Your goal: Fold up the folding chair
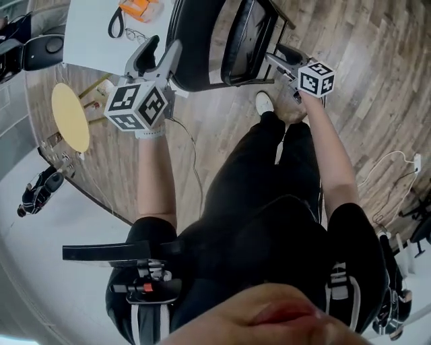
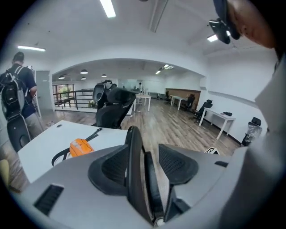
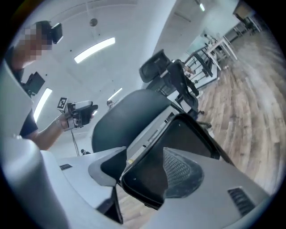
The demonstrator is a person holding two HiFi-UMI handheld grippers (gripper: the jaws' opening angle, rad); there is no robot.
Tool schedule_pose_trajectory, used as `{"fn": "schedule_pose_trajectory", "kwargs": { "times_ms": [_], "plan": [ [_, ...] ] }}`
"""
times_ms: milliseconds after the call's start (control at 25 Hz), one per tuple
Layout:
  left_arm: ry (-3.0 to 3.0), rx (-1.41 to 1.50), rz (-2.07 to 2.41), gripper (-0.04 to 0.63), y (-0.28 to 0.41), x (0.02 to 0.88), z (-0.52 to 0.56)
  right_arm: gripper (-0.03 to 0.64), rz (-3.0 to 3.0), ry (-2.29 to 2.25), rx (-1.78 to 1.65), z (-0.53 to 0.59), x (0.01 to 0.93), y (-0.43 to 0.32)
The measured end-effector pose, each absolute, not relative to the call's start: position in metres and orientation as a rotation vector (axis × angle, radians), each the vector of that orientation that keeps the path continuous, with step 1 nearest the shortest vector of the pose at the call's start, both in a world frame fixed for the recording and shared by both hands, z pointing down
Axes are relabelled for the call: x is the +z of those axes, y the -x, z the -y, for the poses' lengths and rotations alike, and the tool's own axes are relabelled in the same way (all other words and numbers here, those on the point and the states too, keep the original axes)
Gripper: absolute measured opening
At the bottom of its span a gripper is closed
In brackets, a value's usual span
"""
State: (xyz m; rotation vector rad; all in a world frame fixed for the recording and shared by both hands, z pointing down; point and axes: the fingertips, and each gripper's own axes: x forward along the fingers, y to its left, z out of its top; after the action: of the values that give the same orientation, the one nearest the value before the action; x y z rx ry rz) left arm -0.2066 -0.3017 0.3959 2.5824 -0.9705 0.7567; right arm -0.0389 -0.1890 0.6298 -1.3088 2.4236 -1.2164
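So the folding chair (image 1: 232,50) is standing on the wood floor (image 1: 363,54) right in front of both tools. It looks pretty much folded to me: the backrest (image 1: 192,40) and the seat (image 1: 248,37) sit upright, nearly flat against each other.

The left tool (image 1: 161,55) is open wide. In the left gripper view the thin black edge of the backrest stands between its jaws, close to the left pad with a clear gap to the right pad, so nothing's clamped. The right tool (image 1: 276,60) is open too, with a corner of the seat poking in between its jaws. I can't see the pads actually squeezing it. Past the left tool there's a white table (image 2: 44,152) with an orange thing (image 2: 80,146) on it, well clear of the chair.

Handling-wise, my guess is this is a stiff, hinged thing with some weight, not something you pinch by the padding. The seat cover looks smooth and a bit shiny, so the pads could slide, and cushion gives under the jaws. The hard rim of the backrest, or the frame tube (image 1: 279,13) beyond the right tool, would be the better bite. One tool on each side, like now, should keep it from twisting. Folded and upright it has a narrow footprint, so let go of both sides and it'll probably tip over. Also mind the hinge, since it's a pinch spot.
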Motion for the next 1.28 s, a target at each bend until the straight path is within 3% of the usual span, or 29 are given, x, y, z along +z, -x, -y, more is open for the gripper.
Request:
{"fn": "schedule_pose_trajectory", "kwargs": {
  "times_ms": [520,680,800,880,1000,1280],
  "plan": [
    [-2.754,0.385,0.339,0.212,0.056,0.347,0.028,0.247,-2.556,1.372,-0.847,0.002,0.374,-0.005],
    [-2.775,0.313,0.243,0.191,0.028,0.32,-0.006,0.224,-2.524,1.368,-0.778,-0.022,0.313,-0.019],
    [-2.775,0.312,0.217,0.166,0.02,0.324,-0.006,0.178,-2.562,1.392,-0.706,-0.033,0.299,-0.016],
    [-2.785,0.295,0.194,0.07,0.013,0.321,-0.006,0.095,-2.547,1.443,-0.665,-0.041,0.296,-0.021],
    [-2.822,0.281,0.168,0.008,0.007,0.315,-0.004,0.012,-2.506,1.506,-0.614,-0.046,0.292,-0.031],
    [-2.86,0.247,0.171,0.005,0.001,0.296,0.002,0.009,-2.657,1.483,-0.399,-0.038,0.261,-0.027]
  ]
}}
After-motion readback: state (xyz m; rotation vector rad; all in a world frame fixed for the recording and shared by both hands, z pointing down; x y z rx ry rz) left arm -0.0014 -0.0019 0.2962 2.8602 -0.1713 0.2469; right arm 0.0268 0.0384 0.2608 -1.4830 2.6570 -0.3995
